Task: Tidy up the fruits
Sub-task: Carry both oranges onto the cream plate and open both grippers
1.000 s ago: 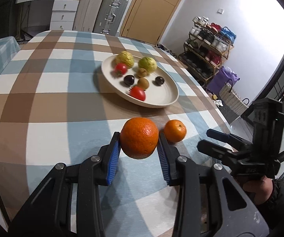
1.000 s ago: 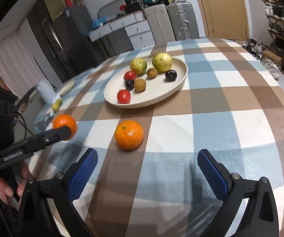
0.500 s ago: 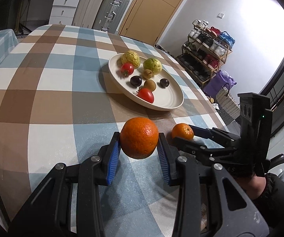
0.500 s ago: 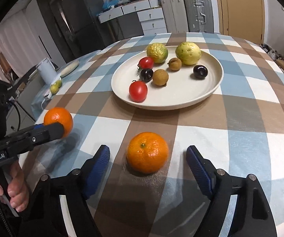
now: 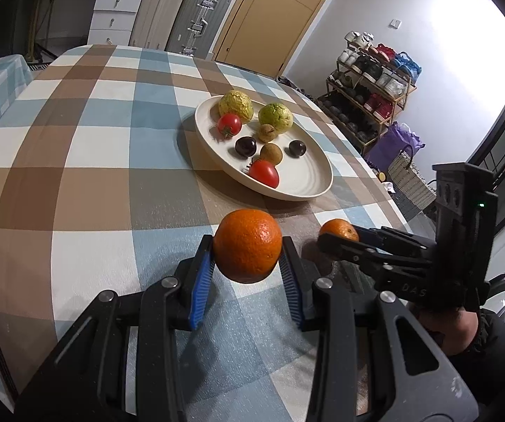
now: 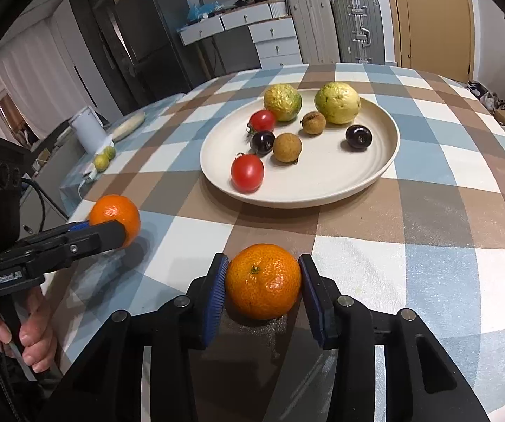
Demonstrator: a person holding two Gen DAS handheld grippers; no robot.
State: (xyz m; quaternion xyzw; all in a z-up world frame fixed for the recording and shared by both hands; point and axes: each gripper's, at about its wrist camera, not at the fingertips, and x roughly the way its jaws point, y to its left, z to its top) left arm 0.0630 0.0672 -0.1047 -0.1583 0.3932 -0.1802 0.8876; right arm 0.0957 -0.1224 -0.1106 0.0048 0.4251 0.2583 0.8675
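Observation:
My left gripper is shut on a large orange and holds it above the checked tablecloth; it also shows in the right wrist view. My right gripper has its blue pads against both sides of a smaller mandarin that rests on the cloth; the mandarin also shows in the left wrist view. A cream plate beyond holds two red tomatoes, two yellow-green guavas, two dark plums and two brown longans.
The table's near-left edge drops off beside my left gripper. A white jug and small green fruits sit on a side table at left. Suitcases, drawers and a shoe rack stand beyond the table.
My right gripper has moved forward around the mandarin and closed its jaws onto it. My left gripper still holds the large orange, nearly still.

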